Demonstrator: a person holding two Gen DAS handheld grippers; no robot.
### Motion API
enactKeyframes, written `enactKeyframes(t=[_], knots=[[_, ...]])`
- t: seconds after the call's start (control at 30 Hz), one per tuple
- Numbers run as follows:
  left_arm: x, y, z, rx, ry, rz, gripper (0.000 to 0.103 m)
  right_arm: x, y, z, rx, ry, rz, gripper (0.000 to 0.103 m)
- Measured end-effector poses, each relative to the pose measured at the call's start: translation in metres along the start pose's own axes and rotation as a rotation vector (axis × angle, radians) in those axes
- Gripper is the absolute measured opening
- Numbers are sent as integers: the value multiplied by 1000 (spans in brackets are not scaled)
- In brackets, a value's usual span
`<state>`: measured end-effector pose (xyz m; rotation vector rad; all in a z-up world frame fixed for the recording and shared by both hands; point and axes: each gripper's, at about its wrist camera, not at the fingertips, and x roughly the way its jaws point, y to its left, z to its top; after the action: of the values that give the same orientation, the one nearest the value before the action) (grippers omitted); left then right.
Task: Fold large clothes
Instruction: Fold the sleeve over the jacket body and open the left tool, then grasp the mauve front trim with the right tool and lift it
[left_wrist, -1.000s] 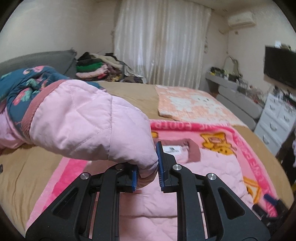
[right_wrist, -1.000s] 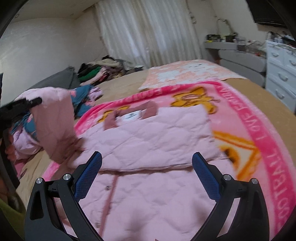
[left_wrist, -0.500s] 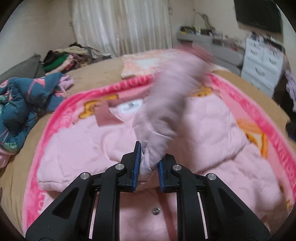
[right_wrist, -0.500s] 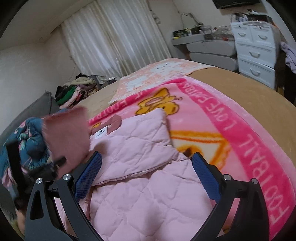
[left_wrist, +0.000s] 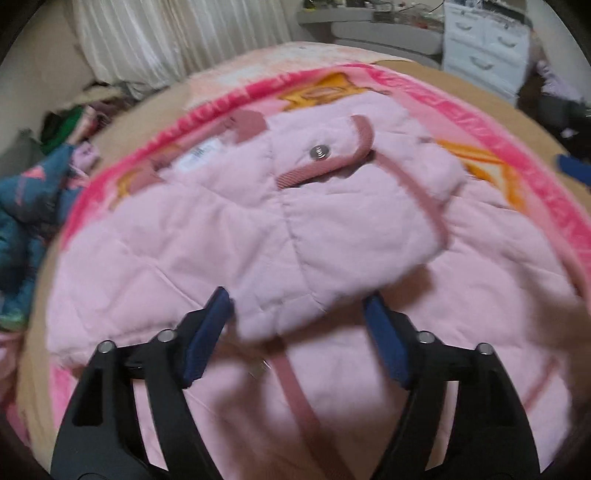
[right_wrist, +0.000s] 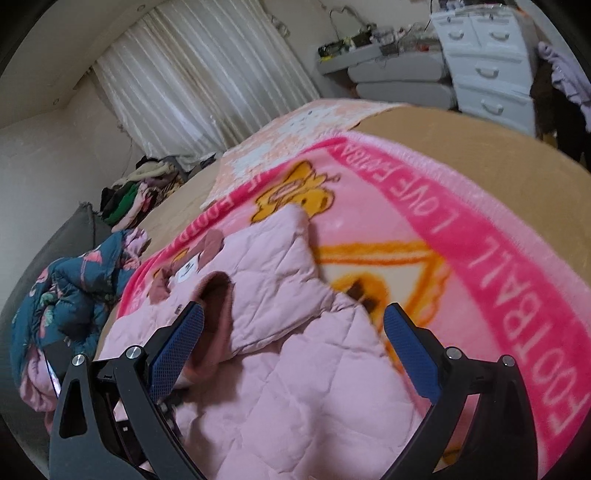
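Now both grippers' jaws gape over the puffy quilted pink jacket (left_wrist: 258, 229), sleeve released.

My bed (right_wrist: 480, 147), under a tan cover, carries a bright pink blanket (right_wrist: 461, 236) lettered in white and printed with orange cartoon figures. Beyond it a pale peach cloth (right_wrist: 295, 129) lies flat on the cover. A dark blue flowered garment (right_wrist: 70, 291) sits bunched at the bed's left side, near a heap of mixed clothes (right_wrist: 136, 192) at the far corner. The pink quilted jacket (left_wrist: 258, 229) lies spread on the blanket, one sleeve folded across it.
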<state>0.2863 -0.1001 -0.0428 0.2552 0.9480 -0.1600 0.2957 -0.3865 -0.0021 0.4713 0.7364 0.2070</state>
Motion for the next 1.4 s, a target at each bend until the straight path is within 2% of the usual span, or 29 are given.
enactKeyframes(t=[0.13, 0.23, 0.43, 0.53, 0.63, 0.7, 0.73, 0.8, 0.83, 0.9, 1.0, 1.2, 1.3, 1.4], knots=[[-17, 6, -12, -32, 25, -91, 83, 7, 12, -5, -42, 25, 1, 97], [-34, 21, -20, -77, 7, -118, 93, 14, 20, -10, -62, 49, 14, 97], [-64, 74, -27, -180, -56, -44, 94, 38, 46, -29, -20, 153, 187, 97], [-71, 106, -31, -236, -79, 17, 94, 53, 61, -39, -16, 192, 219, 97], [-79, 150, -42, -339, -94, 81, 94, 69, 66, -46, 37, 228, 256, 97], [-83, 176, -49, -413, -102, 100, 94, 79, 65, -48, 88, 258, 284, 83], [-85, 191, -54, -455, -108, 103, 94, 84, 64, -49, 108, 269, 291, 70], [-89, 211, -64, -517, -112, 107, 94, 92, 62, -50, 138, 279, 271, 56], [-90, 221, -68, -545, -110, 112, 94, 96, 60, -50, 148, 291, 268, 42], [-93, 233, -75, -576, -111, 116, 94, 97, 63, -49, 143, 299, 285, 29], [-95, 244, -79, -596, -119, 121, 94, 77, 92, -35, -18, 229, 264, 19], [-88, 266, -76, -647, -128, 96, 94, 30, 173, 17, -386, 44, 230, 15], [-86, 270, -68, -659, -145, 89, 94, 12, 197, 40, -479, -43, 242, 15], [-83, 269, -58, -645, -150, 79, 94, 11, 201, 48, -555, -89, 205, 15]])
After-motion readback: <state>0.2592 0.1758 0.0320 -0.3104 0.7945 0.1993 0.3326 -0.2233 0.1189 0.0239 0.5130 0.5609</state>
